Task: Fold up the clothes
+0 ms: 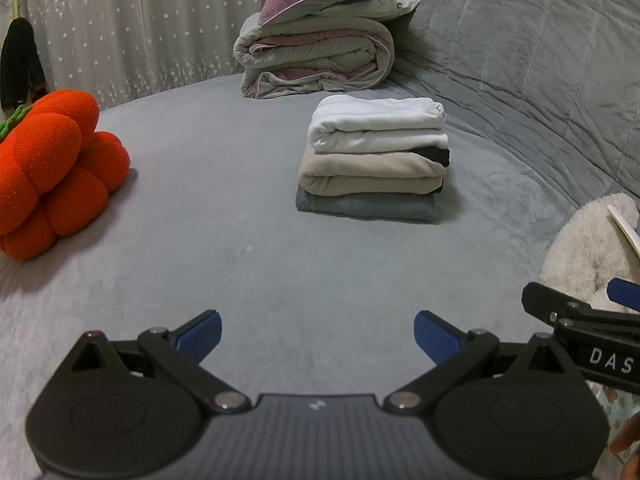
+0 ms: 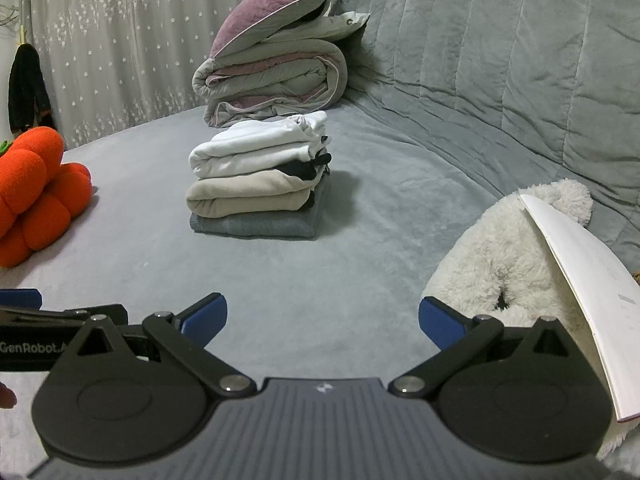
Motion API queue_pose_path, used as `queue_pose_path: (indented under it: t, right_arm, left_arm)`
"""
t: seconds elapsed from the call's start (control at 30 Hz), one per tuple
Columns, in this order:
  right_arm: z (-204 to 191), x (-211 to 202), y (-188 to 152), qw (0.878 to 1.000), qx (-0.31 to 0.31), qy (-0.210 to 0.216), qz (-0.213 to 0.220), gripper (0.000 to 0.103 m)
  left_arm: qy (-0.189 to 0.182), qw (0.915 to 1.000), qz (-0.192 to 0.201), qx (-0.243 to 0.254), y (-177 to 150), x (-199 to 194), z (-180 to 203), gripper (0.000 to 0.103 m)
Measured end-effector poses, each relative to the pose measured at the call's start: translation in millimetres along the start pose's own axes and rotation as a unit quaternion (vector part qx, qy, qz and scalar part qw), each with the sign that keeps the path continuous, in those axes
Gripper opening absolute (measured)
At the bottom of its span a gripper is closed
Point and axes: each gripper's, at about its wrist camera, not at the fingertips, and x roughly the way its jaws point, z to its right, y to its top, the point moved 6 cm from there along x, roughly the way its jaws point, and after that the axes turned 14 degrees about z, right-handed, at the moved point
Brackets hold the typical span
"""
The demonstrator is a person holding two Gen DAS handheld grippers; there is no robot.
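Observation:
A neat stack of folded clothes [image 1: 374, 158] sits on the grey bed [image 1: 240, 240]: white on top, beige with a black piece in the middle, grey at the bottom. It also shows in the right wrist view [image 2: 256, 176]. My left gripper [image 1: 318, 334] is open and empty, low over the bed, well short of the stack. My right gripper [image 2: 322, 322] is open and empty, beside the left one; part of it shows in the left wrist view [image 1: 580, 320].
An orange pumpkin cushion [image 1: 52, 176] lies at the left. A rolled duvet with a purple pillow [image 1: 316, 36] sits behind the stack. A white plush toy [image 2: 508, 252] with a white card [image 2: 588, 288] is at the right. A quilted grey backrest [image 2: 500, 60] rises at the right.

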Motion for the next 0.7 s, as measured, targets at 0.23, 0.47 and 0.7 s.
queue_pose_path:
  t: [0.23,0.47,0.7]
  right_arm:
    - [-0.8,0.7,-0.7,1.0,-0.002,0.0,-0.001,0.103]
    - [-5.2,1.8,-2.5,1.0,0.001,-0.003,-0.002,0.103]
    - [-36.8,-17.2,-8.0,0.999,0.018,0.035,-0.015,0.103]
  left_arm:
    - [-0.001,1.0,-0.003,-0.002,-0.5,-0.3,-2.1,0.102]
    - [0.0,0.9998,-0.018,-0.006,-7.0,-11.0,-8.6,0.102]
    - [0.036,0.9992,-0.016,-0.005,-17.8,-56.9,-43.1,0.102]
